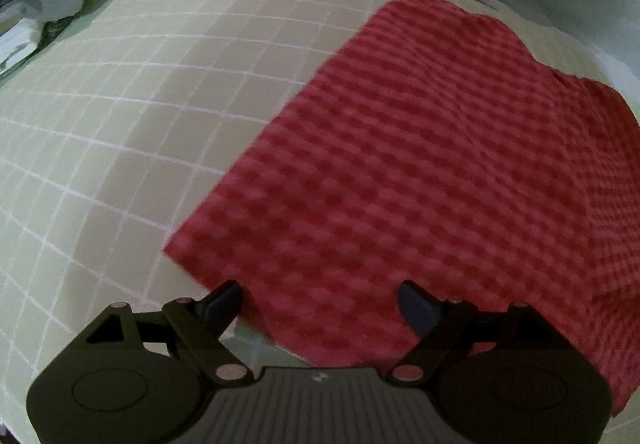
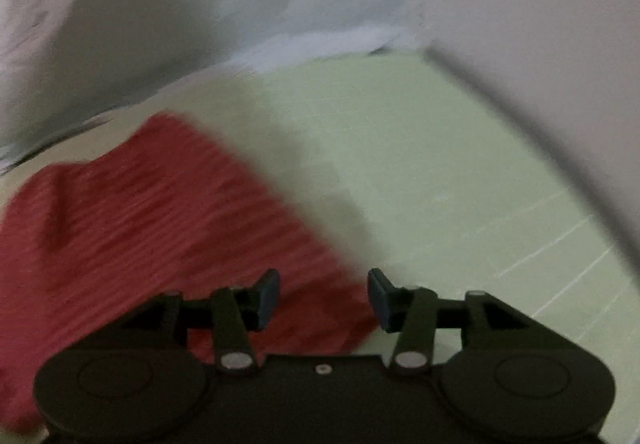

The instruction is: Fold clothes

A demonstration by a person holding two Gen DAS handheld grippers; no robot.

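Left wrist: both grippers (image 1: 320, 294) (image 2: 324, 294) spread wide over red checked cloth (image 1: 420, 171) on grid mat (image 1: 140, 123).

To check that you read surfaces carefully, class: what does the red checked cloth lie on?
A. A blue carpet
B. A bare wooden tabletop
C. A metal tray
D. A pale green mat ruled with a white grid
D: in the left wrist view the red checked cloth lies spread on a pale green mat crossed by white grid lines, and the same green surface shows in the right wrist view.
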